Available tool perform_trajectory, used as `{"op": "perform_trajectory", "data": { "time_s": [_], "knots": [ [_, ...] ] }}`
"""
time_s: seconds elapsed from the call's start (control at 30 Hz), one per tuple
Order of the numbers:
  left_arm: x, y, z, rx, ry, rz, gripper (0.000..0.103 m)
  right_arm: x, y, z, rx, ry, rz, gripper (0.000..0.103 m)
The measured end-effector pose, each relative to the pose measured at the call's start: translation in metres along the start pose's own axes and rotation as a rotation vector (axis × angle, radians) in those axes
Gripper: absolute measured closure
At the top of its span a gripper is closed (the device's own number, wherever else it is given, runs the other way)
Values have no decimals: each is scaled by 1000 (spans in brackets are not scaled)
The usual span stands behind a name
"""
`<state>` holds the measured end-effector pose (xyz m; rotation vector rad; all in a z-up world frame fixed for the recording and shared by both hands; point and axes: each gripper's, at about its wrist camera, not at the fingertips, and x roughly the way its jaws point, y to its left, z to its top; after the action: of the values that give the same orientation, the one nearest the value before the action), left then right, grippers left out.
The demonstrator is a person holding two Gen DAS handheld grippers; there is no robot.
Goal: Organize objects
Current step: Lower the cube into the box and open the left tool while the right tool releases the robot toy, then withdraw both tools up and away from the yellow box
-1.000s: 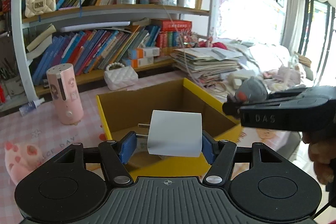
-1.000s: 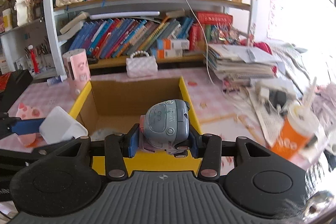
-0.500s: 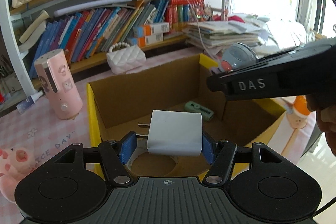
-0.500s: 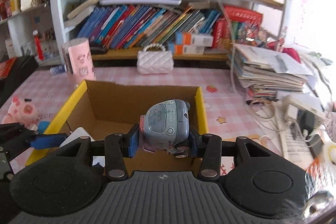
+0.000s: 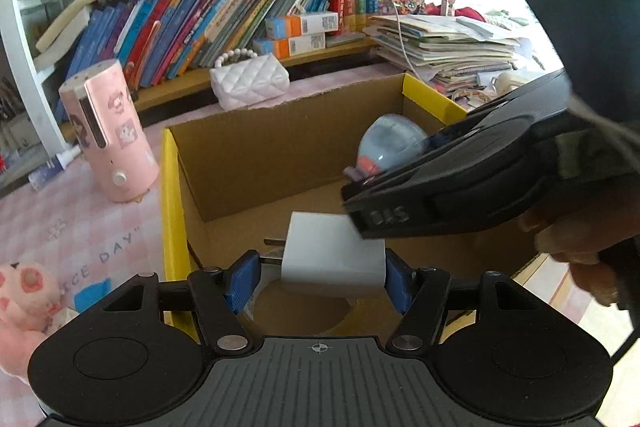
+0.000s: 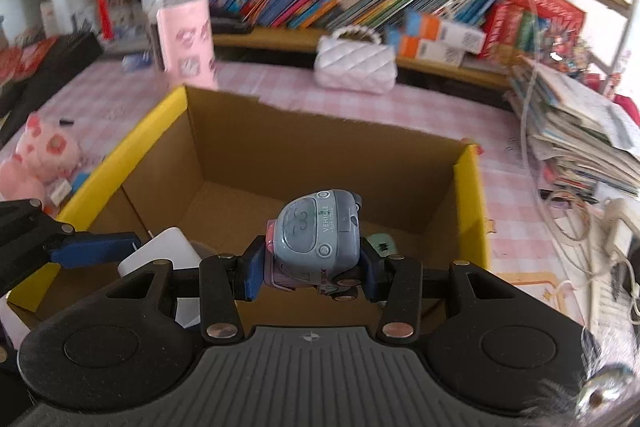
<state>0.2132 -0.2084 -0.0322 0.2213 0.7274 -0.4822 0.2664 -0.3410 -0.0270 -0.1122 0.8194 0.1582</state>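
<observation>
L to R: pink plush pig (image 5: 24,291) on the pink checked tablecloth (image 5: 80,227), pink cylindrical humidifier (image 5: 106,135) standing just beside the yellow-rimmed cardboard box (image 5: 170,187). Left gripper (image 5: 316,277) is over the box's near-left corner w/ the white square plug-in charger (image 5: 332,259) between its blue pads; its jaws have just been opening, and there's now a gap at the left pad, so the charger looks freed or nearly so. Right gripper (image 6: 312,265) is clamped on the small grey-blue toy car (image 6: 318,239), no change in grip. Vs a sec ago both tools have dropped from above the rim into the box mouth. Likely meaning: charger drop-off is underway, toy car next. A small mint-green item (image 6: 380,243) already lies on the box floor.
</observation>
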Motion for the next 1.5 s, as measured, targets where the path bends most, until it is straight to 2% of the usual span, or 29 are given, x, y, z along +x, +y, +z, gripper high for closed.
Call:
{"op": "perform_trajectory", "data": {
  "time_s": [0.2, 0.53, 0.63, 0.7, 0.87, 1.1, 1.4, 1.5],
  "knots": [
    [-2, -3, -2, 7, -15, 16, 38, 16, 3, 1, -8, 66, 33, 60],
    [-8, -3, -3, 2, -39, 54, 38, 20, 3, 1, -4, 95, 44, 60],
    [-12, -3, -3, 1, -49, 57, 36, 20, 2, 1, 2, 96, 43, 60],
    [-16, -3, -3, -2, -59, 57, 29, 19, 1, 0, 9, 90, 38, 59],
    [-30, -3, -5, -9, -101, 60, 27, 3, -1, -2, 41, 25, 34, 53],
    [-63, 3, -10, -41, -164, 60, 22, -37, -5, -12, 113, -68, -2, 53],
    [-111, 16, -28, -85, -237, 56, 18, -106, 4, -38, 228, -214, -139, 53],
    [-120, 21, -39, -91, -238, 57, 18, -122, 13, -52, 253, -234, -183, 53]
  ]
}}
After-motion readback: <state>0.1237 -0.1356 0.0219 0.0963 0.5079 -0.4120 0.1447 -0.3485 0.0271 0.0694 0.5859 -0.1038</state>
